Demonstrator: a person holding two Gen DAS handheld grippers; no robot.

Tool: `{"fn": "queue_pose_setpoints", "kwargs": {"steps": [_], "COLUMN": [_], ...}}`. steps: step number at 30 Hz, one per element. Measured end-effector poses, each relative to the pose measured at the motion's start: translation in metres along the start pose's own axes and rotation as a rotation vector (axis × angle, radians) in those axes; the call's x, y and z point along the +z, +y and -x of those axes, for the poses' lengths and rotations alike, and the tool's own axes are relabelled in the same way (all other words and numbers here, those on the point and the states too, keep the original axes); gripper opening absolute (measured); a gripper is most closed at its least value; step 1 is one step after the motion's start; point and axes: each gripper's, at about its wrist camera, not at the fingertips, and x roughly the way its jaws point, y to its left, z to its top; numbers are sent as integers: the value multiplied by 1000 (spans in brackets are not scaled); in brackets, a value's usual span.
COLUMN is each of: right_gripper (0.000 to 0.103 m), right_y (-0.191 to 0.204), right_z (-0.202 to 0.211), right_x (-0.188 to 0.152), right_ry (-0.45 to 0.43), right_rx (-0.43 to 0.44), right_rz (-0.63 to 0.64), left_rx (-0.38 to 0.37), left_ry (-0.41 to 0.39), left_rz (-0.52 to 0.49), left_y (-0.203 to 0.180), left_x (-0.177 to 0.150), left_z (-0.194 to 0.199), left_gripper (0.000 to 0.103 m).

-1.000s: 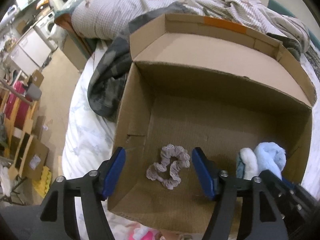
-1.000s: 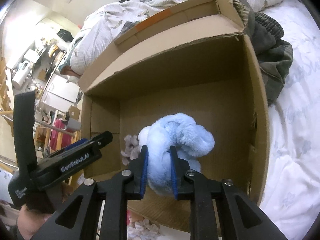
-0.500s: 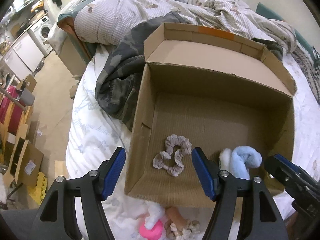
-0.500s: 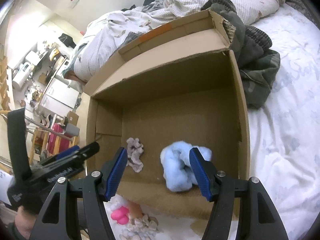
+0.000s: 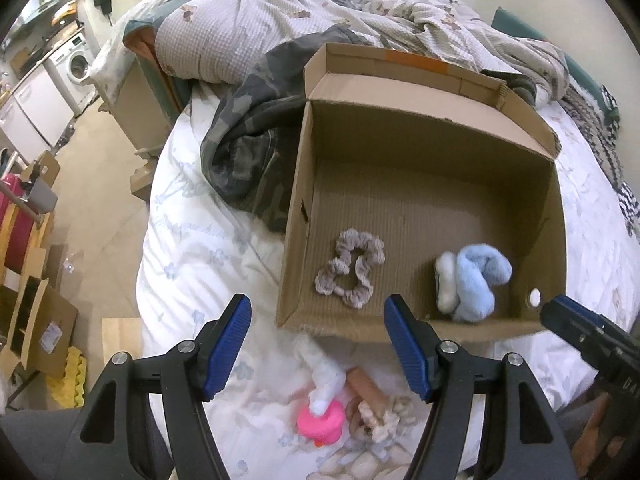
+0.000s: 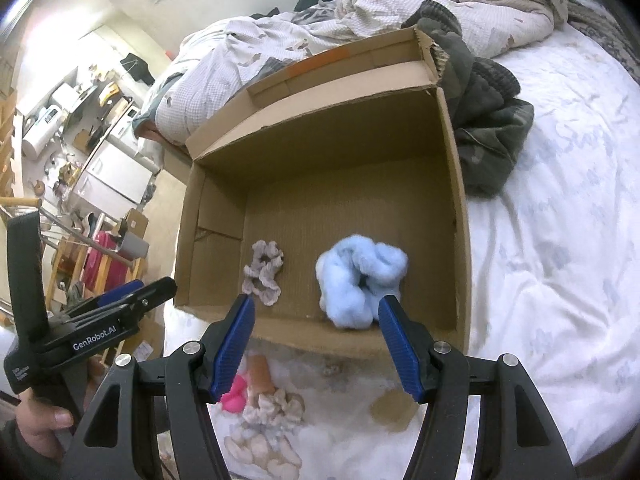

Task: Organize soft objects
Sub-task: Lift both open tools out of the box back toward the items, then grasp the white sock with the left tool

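An open cardboard box [image 5: 416, 148] [image 6: 452, 200] lies on the bed. Inside it lie a taupe scrunchie [image 5: 350, 266] [image 6: 264, 272] and a fluffy light-blue and white soft toy [image 5: 472, 282] [image 6: 360, 280]. My left gripper [image 5: 318, 344] is open and empty, just outside the box's near wall. My right gripper [image 6: 314, 344] is open and empty, above the near wall in front of the blue toy. On the sheet before the box lie a pink soft item [image 5: 322, 420] [image 6: 234, 396], a white piece [image 5: 326, 376], a tan roll [image 5: 366, 386] [image 6: 262, 374] and a beige scrunchie [image 5: 382, 414] [image 6: 274, 406].
A camouflage jacket [image 5: 248, 148] [image 6: 488, 140] lies bunched against the box's far side. A rumpled checked duvet [image 5: 280, 20] [image 6: 360, 12] covers the bed's far end. The bed's edge drops to a cluttered floor on the left, with boxes [image 5: 36, 328] and a washing machine [image 5: 76, 64].
My right gripper has opened and let go of the blue toy, which now rests in the box. Both grippers have drawn back out of the box towards its near side.
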Motion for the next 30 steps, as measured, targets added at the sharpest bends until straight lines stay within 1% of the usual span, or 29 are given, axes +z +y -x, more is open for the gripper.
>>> {"fn": "queue_pose_setpoints", "kwargs": {"steps": [5, 10, 13, 17, 19, 21, 24, 25, 26, 27, 30], "right_gripper": [68, 68, 68, 68, 68, 68, 68, 68, 68, 68, 68], "right_y": [-9, -10, -12, -13, -14, -14, -16, -17, -18, -19, -23], "right_z": [9, 15, 11, -1, -7, -15, -23, -24, -24, -25, -24], "right_x": [-14, -29, -36, -43, -46, -49, -54, -55, -56, -56, -57], "right_ry": [5, 12, 31, 55, 69, 91, 120, 123, 125, 125, 123], "right_rx": [17, 7, -10, -59, -71, -80, -88, -89, -92, -96, -100], "right_rz": [-57, -82, -105, -124, -136, -148, -165, -169, -174, -177, -199], "left_rx": [-39, -66, -88, -69, -91, -99, -89, -106, -122, -140, -153], "left_ry": [28, 33, 49, 84, 116, 144, 209, 248, 267, 279, 283], "left_rz": [17, 47, 100, 215, 264, 268, 223, 207, 207, 212, 210], "left_y": [17, 34, 48, 72, 80, 81, 71, 67, 64, 61, 52], "left_x": [-14, -28, -34, -42, -46, -49, -58, -63, -66, -67, -62], "left_z": [-3, -3, -8, -17, -23, -28, -40, -47, -51, -55, -64], "left_gripper": [66, 66, 66, 66, 66, 66, 66, 66, 65, 65, 65]}}
